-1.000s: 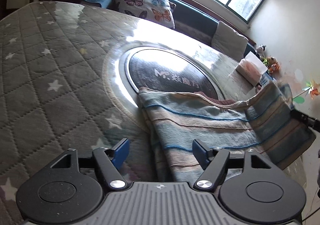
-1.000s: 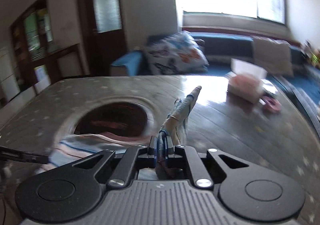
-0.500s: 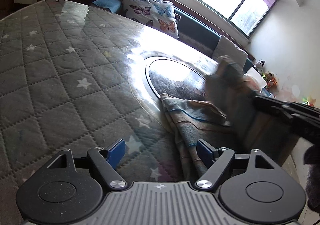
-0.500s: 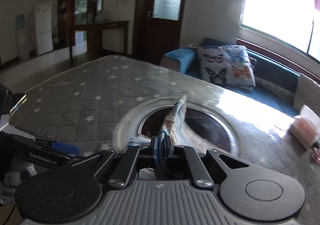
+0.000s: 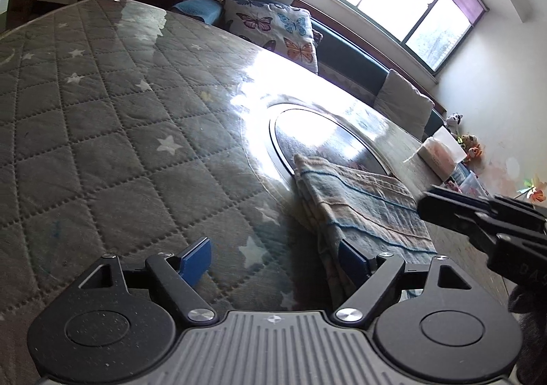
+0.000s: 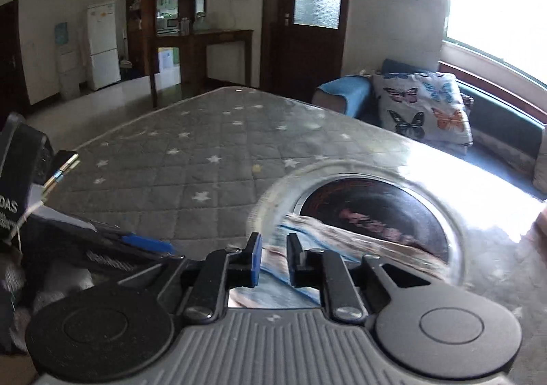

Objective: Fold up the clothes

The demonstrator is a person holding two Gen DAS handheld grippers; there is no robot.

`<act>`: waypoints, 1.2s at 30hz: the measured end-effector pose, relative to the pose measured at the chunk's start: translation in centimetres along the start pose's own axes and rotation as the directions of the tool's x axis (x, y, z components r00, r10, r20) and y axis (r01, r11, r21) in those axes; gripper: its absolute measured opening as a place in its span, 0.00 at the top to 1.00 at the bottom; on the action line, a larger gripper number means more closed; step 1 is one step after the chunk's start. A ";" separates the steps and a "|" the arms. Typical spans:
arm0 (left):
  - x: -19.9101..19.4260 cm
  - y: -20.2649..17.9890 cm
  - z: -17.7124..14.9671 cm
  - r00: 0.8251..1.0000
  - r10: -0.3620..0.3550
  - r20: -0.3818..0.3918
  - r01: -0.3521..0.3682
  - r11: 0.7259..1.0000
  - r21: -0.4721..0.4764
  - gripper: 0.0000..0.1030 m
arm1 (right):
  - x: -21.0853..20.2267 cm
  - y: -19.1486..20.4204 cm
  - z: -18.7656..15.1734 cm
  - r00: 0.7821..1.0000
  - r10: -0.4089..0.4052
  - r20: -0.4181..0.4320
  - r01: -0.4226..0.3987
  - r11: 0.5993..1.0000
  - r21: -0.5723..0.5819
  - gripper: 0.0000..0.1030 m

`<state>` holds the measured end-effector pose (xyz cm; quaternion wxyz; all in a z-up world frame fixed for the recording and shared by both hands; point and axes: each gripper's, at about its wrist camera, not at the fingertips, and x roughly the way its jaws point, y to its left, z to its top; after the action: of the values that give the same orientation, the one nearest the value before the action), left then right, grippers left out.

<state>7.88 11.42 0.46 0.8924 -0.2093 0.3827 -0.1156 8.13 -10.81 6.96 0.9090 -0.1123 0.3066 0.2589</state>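
A striped blue and beige cloth [image 5: 362,203] lies folded on the grey star-quilted table [image 5: 102,132], partly over the round dark glass inset [image 5: 321,142]. My left gripper [image 5: 273,258] is open and empty, its right finger at the cloth's near edge. My right gripper [image 6: 273,255] is open with a narrow gap, just above the cloth [image 6: 307,248], which looks blurred. The right gripper also shows in the left wrist view [image 5: 478,217], at the cloth's right side. The left gripper shows in the right wrist view [image 6: 143,243] at lower left.
A tissue box [image 5: 441,152] stands on the table's far right. A sofa with a butterfly pillow [image 5: 273,29] runs behind the table under the window. A dark door [image 6: 304,15] and a sideboard stand beyond the table's far end.
My right gripper carried the cloth's edge across to the left, then opened and let it go. The cloth now lies folded over. My left gripper stayed open and shifted slightly.
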 end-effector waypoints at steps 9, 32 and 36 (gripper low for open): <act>0.3 -2.0 0.5 1.000 -0.008 0.005 0.008 0.999 0.037 0.14 | -0.7 -0.7 -4.4 0.993 0.015 -0.118 -0.026 0.996 -0.090 0.58; 2.2 -4.6 0.4 0.997 0.070 -0.019 -0.067 0.991 0.116 0.13 | -1.9 -1.3 -6.6 0.992 0.107 -0.071 -0.112 0.991 -0.069 0.49; 2.9 -4.9 -0.1 0.996 0.089 -0.031 -0.084 0.987 0.141 0.13 | -2.8 -4.4 -7.8 0.995 0.034 -0.092 -0.036 0.999 -0.015 0.44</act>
<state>9.59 5.95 0.83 0.9018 -0.1276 0.3988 -0.1070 4.71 -18.52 2.71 0.8884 -0.1263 0.3476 0.2721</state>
